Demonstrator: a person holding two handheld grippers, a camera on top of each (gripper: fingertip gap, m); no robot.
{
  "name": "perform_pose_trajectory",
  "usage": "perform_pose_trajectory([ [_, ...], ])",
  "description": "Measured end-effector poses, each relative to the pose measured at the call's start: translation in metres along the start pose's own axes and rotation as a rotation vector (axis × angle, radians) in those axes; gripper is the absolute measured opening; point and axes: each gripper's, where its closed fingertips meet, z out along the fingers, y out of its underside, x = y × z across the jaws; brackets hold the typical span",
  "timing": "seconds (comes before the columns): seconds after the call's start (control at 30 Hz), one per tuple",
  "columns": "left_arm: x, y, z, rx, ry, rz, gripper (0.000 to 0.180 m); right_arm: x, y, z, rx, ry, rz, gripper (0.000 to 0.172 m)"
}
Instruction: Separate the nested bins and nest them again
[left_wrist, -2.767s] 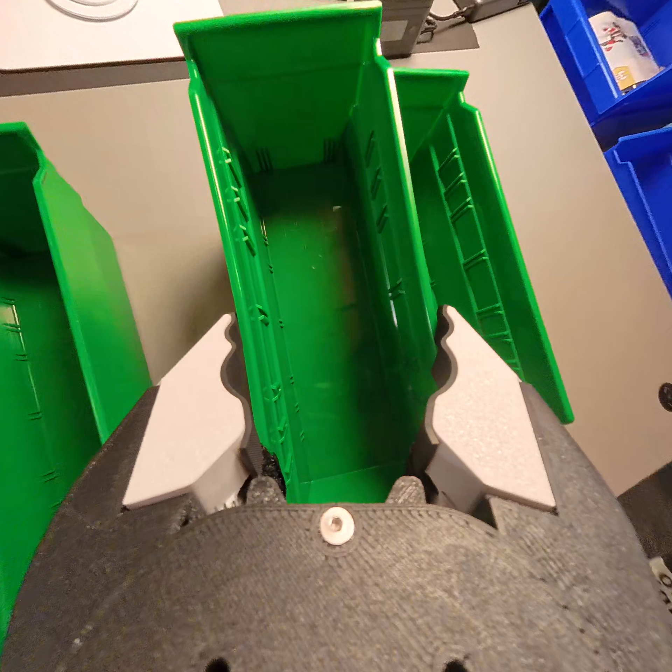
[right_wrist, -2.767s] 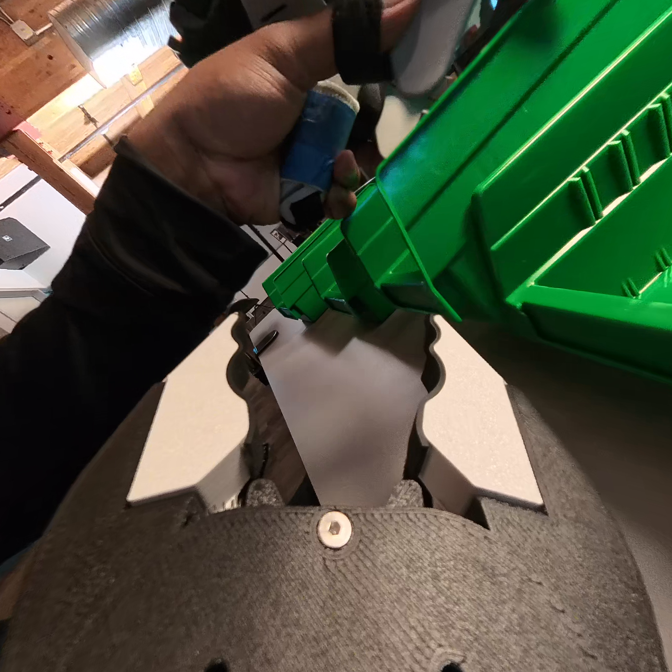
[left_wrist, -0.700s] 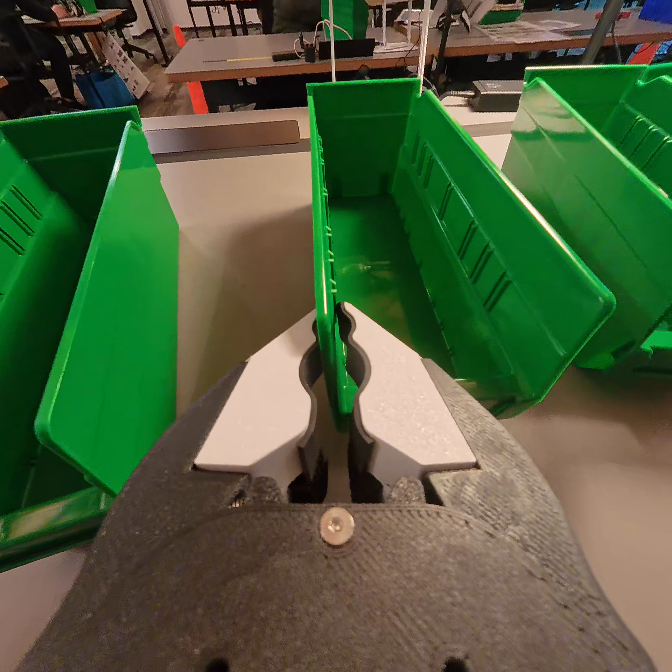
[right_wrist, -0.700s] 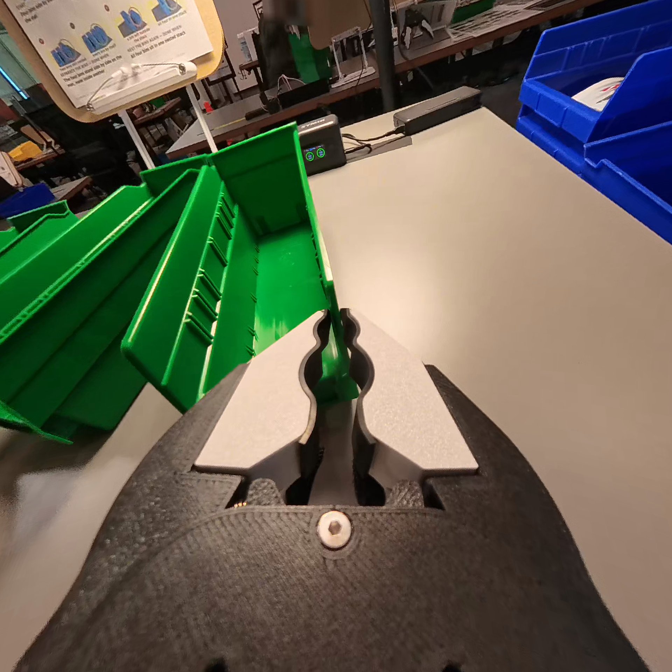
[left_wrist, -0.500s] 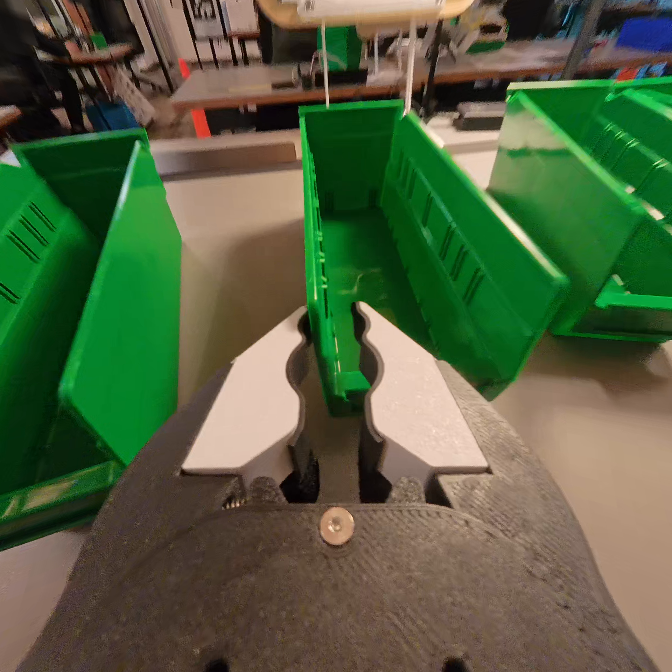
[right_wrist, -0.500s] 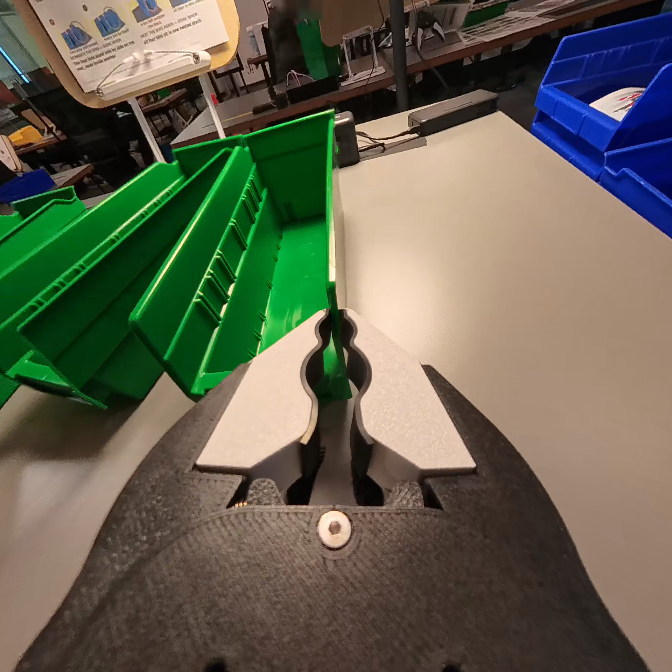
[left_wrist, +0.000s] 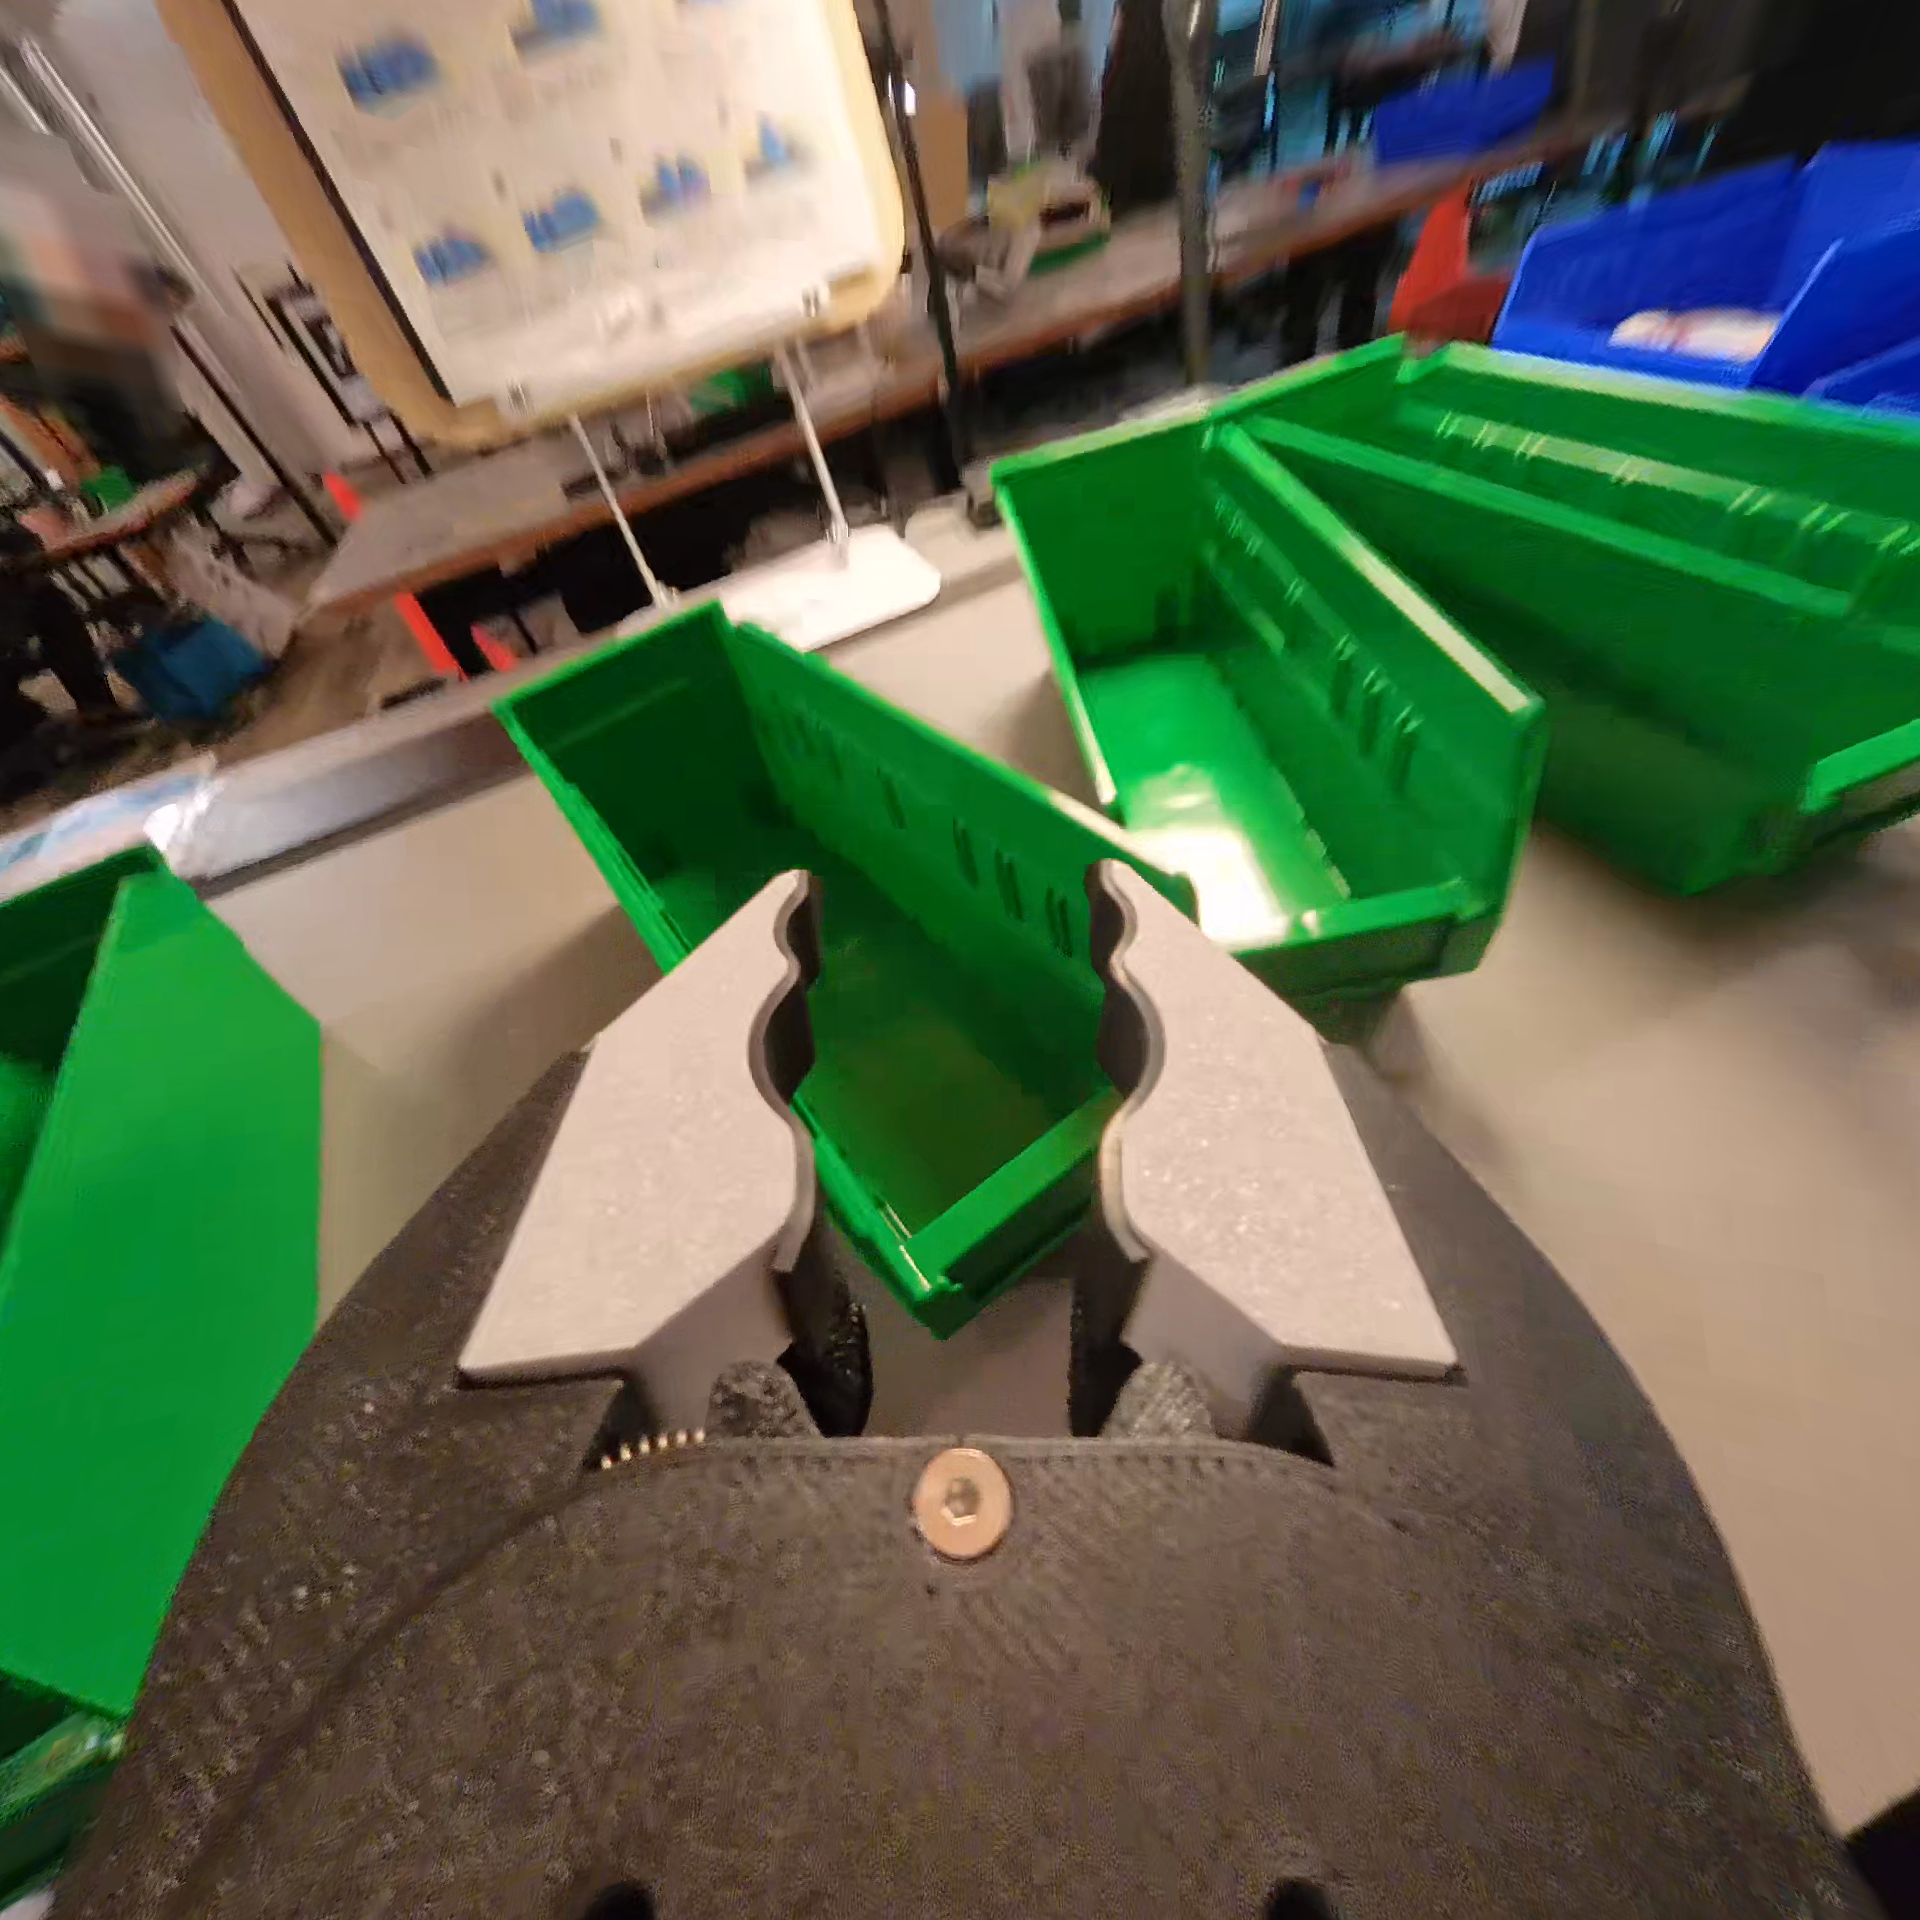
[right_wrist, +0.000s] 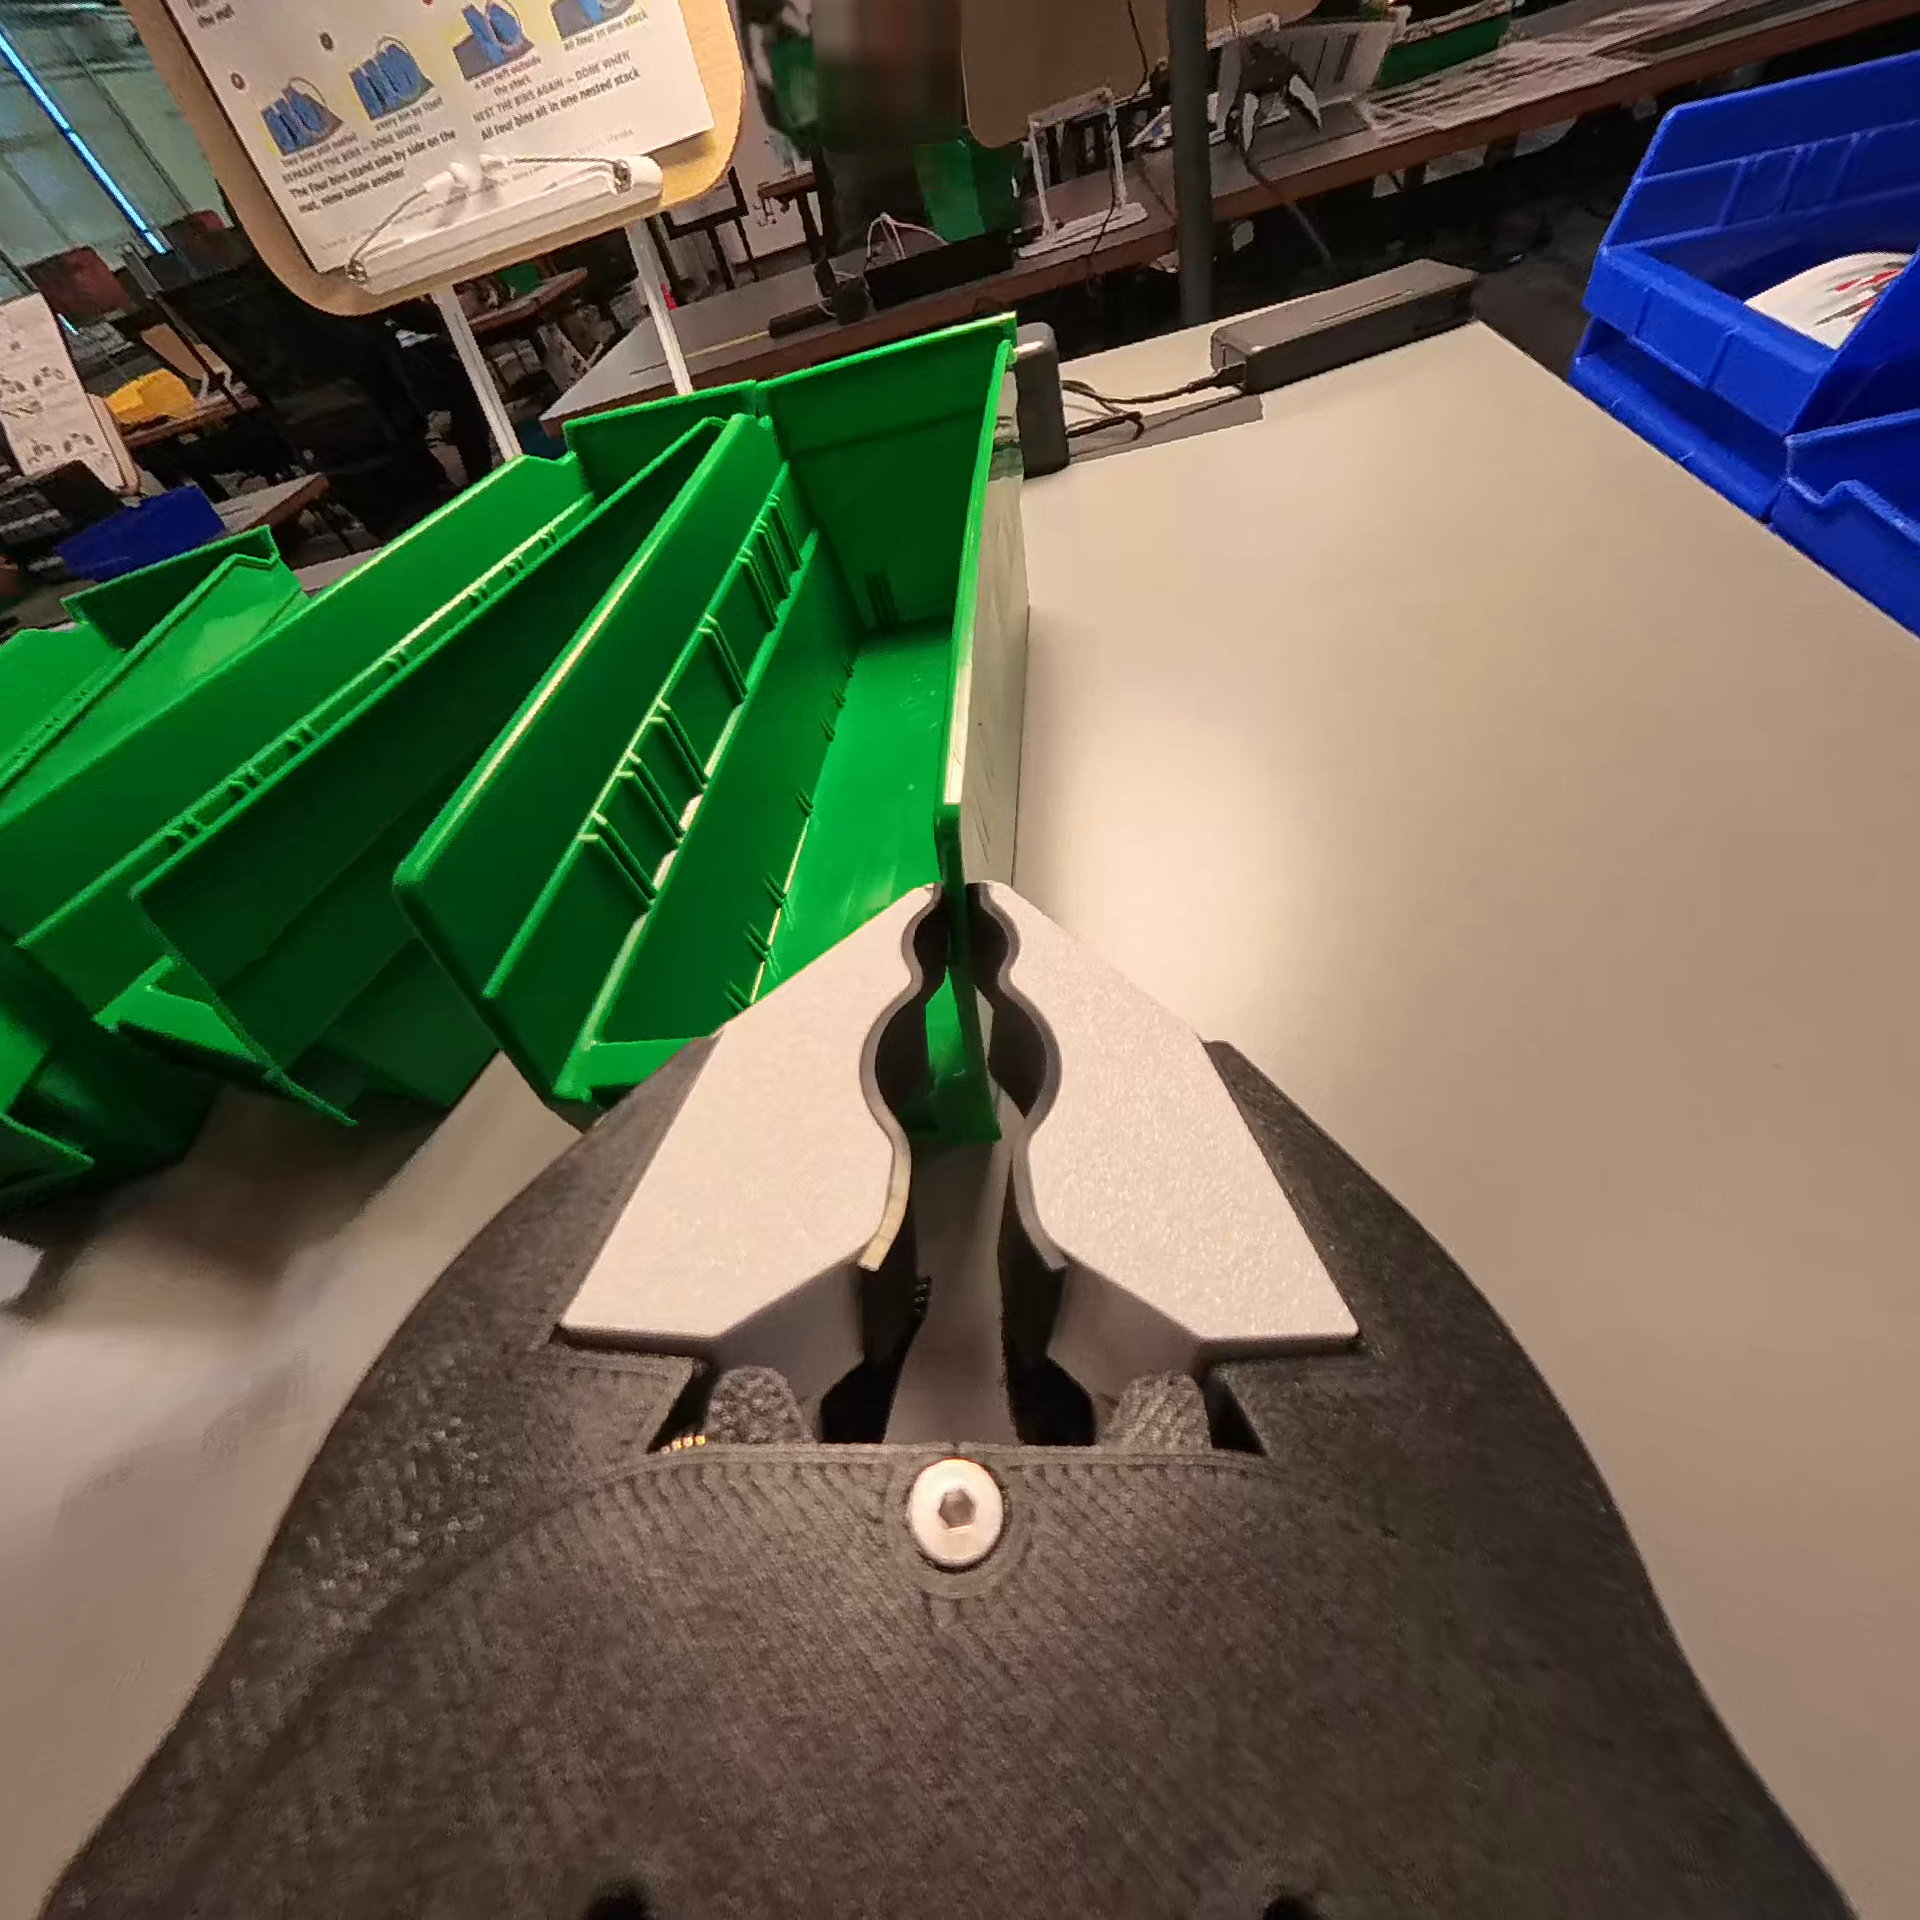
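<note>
Several long green bins lie apart on the grey table (right_wrist: 1455, 831). My left gripper (left_wrist: 951, 899) is open and holds nothing. It hovers above the near end of the middle green bin (left_wrist: 935, 1122), which rests on the table and shows between the spread fingers. My right gripper (right_wrist: 961, 894) is shut on the thin right side wall of another green bin (right_wrist: 862, 675), near that bin's front corner. More green bins lie to the left of it in the right wrist view (right_wrist: 312, 779).
One green bin (left_wrist: 135, 1247) lies at the left, two more at the right (left_wrist: 1299, 748) (left_wrist: 1662, 582). Blue bins (right_wrist: 1766, 260) stand at the table's far right. A sign board on a stand (right_wrist: 447, 135) and a black power brick (right_wrist: 1340, 322) are at the back.
My left gripper was shut on the middle bin's left wall; its jaws have opened, let go of the wall and drawn back and upward. My right gripper stays clamped on its bin wall.
</note>
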Motion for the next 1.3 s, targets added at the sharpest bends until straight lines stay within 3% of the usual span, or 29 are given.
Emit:
perform_pose_trajectory([
  [0.13, -0.017, 0.034, 0.020, -0.066, -0.018, -0.023, 0.050, 0.011, -0.002, -0.006, 0.020, 0.022, -0.001, 0.002],
  [0.23, -0.020, 0.025, 0.014, -0.013, -0.025, -0.023, 0.050, 0.009, -0.001, -0.007, 0.021, 0.021, -0.015, 0.002],
  [0.37, 0.040, -0.021, -0.006, 0.183, 0.166, 0.116, 0.049, 0.001, 0.001, -0.006, 0.019, 0.004, -0.010, 0.002],
  [0.47, 0.093, -0.031, -0.010, 0.220, 0.308, 0.207, 0.046, -0.002, 0.002, -0.007, 0.017, -0.003, -0.008, 0.002],
  [0.57, 0.133, -0.011, 0.012, 0.092, 0.402, 0.295, 0.046, -0.003, 0.003, -0.008, 0.015, -0.010, -0.005, 0.002],
  [0.67, 0.144, 0.007, 0.051, -0.040, 0.335, 0.304, 0.048, -0.004, 0.003, -0.010, 0.014, -0.010, -0.003, 0.002],
  [0.77, 0.147, 0.016, 0.077, -0.110, 0.287, 0.222, 0.027, -0.004, 0.004, -0.013, 0.016, 0.004, -0.014, 0.002],
  [0.9, 0.140, 0.014, 0.082, -0.109, 0.177, 0.082, 0.003, 0.003, 0.001, -0.010, 0.024, 0.032, -0.011, 0.002],
  [1.13, 0.145, 0.014, 0.077, -0.085, 0.095, -0.176, 0.001, 0.005, -0.003, 0.004, 0.017, 0.035, -0.019, 0.002],
  [1.3, 0.179, 0.004, 0.072, -0.060, 0.233, -0.284, 0.012, 0.014, -0.003, -0.006, 0.034, 0.048, -0.001, 0.002],
])
